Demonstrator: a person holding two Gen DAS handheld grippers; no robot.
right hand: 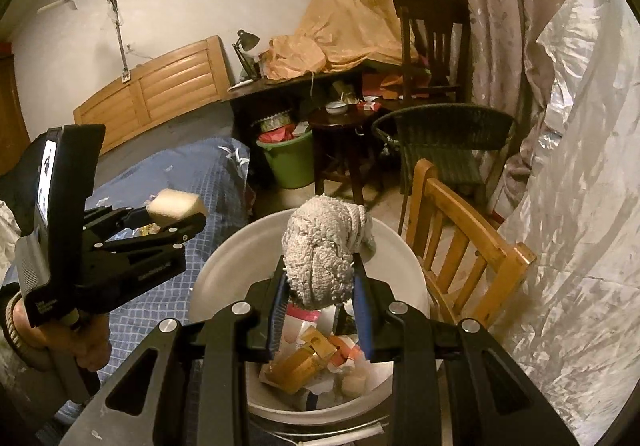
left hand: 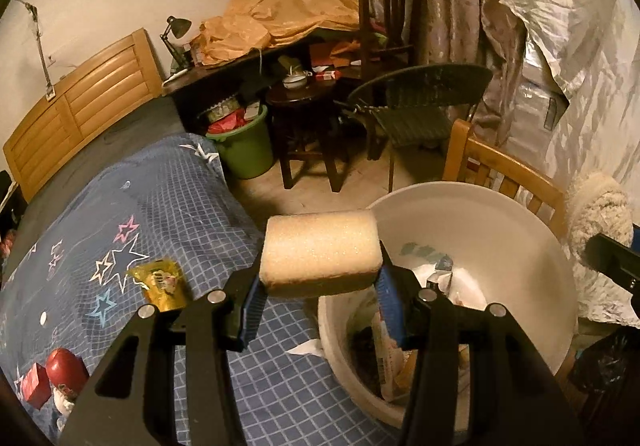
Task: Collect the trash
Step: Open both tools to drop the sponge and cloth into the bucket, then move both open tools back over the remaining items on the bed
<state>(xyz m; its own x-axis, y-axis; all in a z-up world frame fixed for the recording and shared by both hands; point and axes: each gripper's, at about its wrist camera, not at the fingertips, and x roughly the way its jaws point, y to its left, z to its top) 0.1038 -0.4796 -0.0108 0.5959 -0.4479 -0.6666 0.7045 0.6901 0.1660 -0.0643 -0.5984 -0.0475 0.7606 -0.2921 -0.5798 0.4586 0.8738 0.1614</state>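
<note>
A: What does the left gripper [left hand: 320,296] have?

B: A sponge [left hand: 320,252], a pale yellowish block with rounded corners and a grainy, porous face. The jaws pinch it at both ends, the blue pads pressed into its sides. It is in the air over the edge of the bed [left hand: 168,198], just beside the bin [left hand: 500,230] rim.

A: And the right gripper [right hand: 322,304]?

B: Its jaws are closed on a rag [right hand: 326,246], a grey-white wad of looped, nubby cloth, bunched and folded over at the top. It sits above the open bin, near the rim on the bed side.

A: What is the bin like?

B: White, round, smooth inside. It already holds 1 golden wrapper [right hand: 302,360], some white paper and other scraps I cannot make out.

A: Anything left on the bed?

B: On the blue checked cover with stars, 1 shiny yellow packet [left hand: 162,284] lies just left of the left gripper. Nearer the left edge sit a red round thing [left hand: 66,368] and a small red box [left hand: 35,386], touching or nearly so.

A: And around the bin?

B: A wooden chair [right hand: 464,242] stands right beside it. A green bucket [left hand: 246,150] full of red paper is well apart, by the bench [left hand: 224,74].
</note>
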